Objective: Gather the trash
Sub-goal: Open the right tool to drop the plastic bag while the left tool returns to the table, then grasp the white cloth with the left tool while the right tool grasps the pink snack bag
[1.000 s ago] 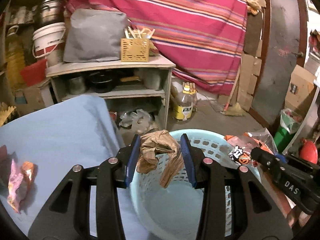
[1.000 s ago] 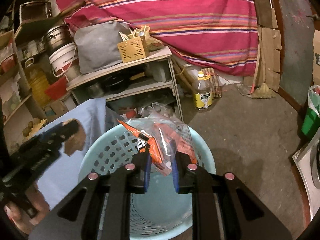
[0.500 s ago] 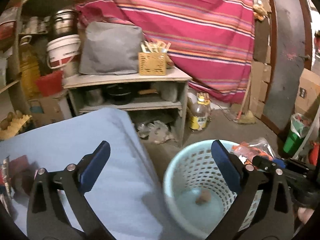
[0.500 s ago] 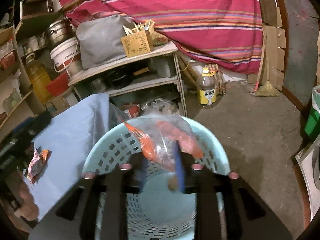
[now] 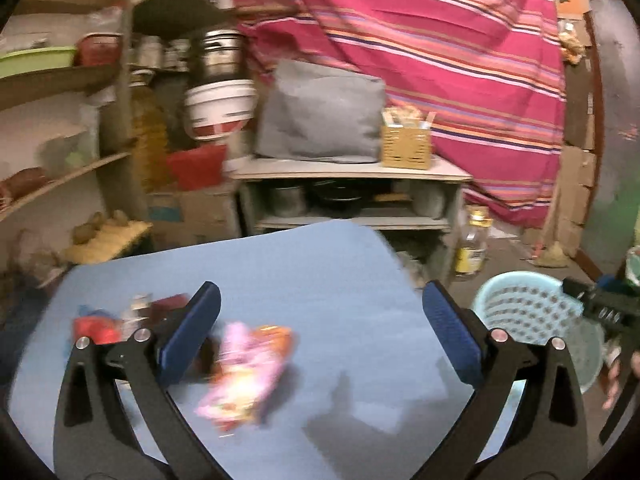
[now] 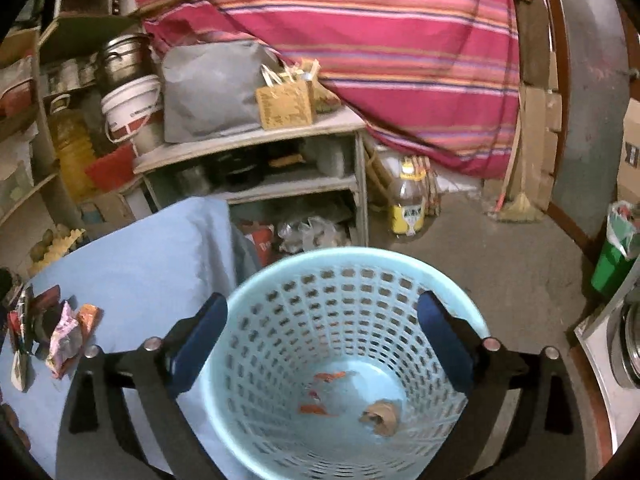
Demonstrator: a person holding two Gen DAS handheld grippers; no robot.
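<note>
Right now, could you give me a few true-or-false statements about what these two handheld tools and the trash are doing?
1. The right tool is open and holds nothing. True.
2. The pale blue perforated plastic basket is empty. False: a crumpled brown paper scrap and a clear wrapper with orange print lie at its bottom.
3. The left tool grips a wrapper. False: its jaws are wide open over the light blue tablecloth.
4. A crumpled pink and orange snack wrapper lies on the tablecloth. True.
5. The basket stands on the tablecloth. False: it stands on the floor beside it.
</note>
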